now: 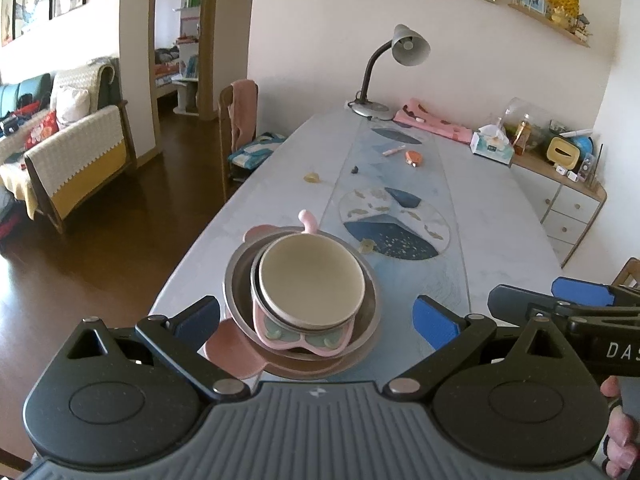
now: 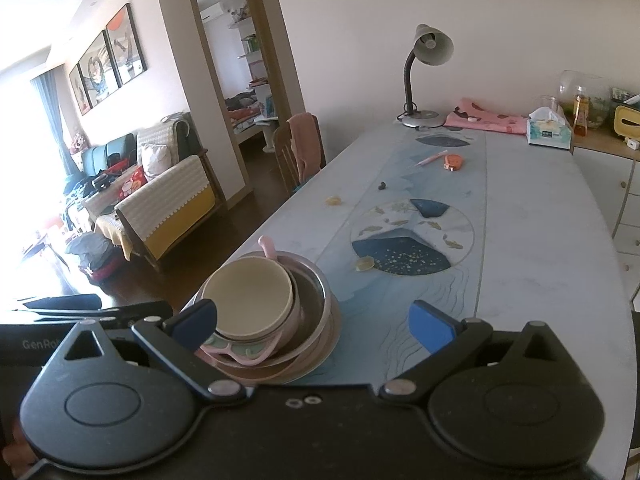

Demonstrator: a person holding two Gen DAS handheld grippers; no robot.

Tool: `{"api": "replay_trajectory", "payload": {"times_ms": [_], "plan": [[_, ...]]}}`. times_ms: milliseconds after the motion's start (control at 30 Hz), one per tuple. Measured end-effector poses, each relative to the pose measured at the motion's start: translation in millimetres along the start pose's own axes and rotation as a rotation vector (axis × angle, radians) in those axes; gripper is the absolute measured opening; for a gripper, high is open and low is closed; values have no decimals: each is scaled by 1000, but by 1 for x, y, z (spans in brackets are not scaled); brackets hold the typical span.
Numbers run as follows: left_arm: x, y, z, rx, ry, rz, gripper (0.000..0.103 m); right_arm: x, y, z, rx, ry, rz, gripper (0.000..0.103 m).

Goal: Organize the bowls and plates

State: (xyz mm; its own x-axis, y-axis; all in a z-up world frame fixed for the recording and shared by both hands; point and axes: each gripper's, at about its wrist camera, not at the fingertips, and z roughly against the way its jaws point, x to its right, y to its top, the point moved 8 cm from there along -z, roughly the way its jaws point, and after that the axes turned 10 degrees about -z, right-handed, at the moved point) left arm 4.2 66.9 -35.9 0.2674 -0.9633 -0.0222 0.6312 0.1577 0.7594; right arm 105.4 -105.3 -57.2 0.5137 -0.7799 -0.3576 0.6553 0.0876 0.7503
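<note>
A: So, stack check. Cream bowl (image 1: 311, 280) sits nested in a pink dish with green eye shapes (image 1: 304, 338), that inside a steel bowl (image 1: 236, 280), all on a pink plate (image 1: 228, 346) near the surface's (image 1: 500, 216) left edge.

B: Tools?

A: Left tool (image 1: 316, 314) spread wide, holding nothing, fingers either side of the stack, not touching. Right tool (image 2: 314, 318) also wide and empty; stack shows by its left finger.

B: Risks?

A: Stack looks off-centre, cream bowl tilted toward the near side. A nudge from either finger could, I'd guess, slide the top bowl off or push the whole pile toward the edge. Floor is right below there. Steel is slick too, so a pinch on its rim may slip.

B: Surface?

A: Pale blue-grey top with a painted round motif (image 1: 394, 226). Small scraps scattered mid-way, an orange item (image 1: 412, 158), a pen-like thing (image 1: 394, 151). Desk lamp (image 1: 400, 46), pink cloth (image 1: 436, 122) and tissue box (image 1: 492, 146) at the far end.

B: Room?

A: Sofa (image 2: 160, 200) left, wooden chair (image 2: 298, 148) with a towel, open doorway, dark wood floor, framed pictures.
</note>
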Motion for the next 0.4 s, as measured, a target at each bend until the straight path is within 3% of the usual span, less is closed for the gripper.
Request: {"api": "replay_trajectory", "payload": {"times_ms": [400], "plan": [[1,0,-8,-14,11,20,103,10,4,-4,-12,-15,-15,103]]}}
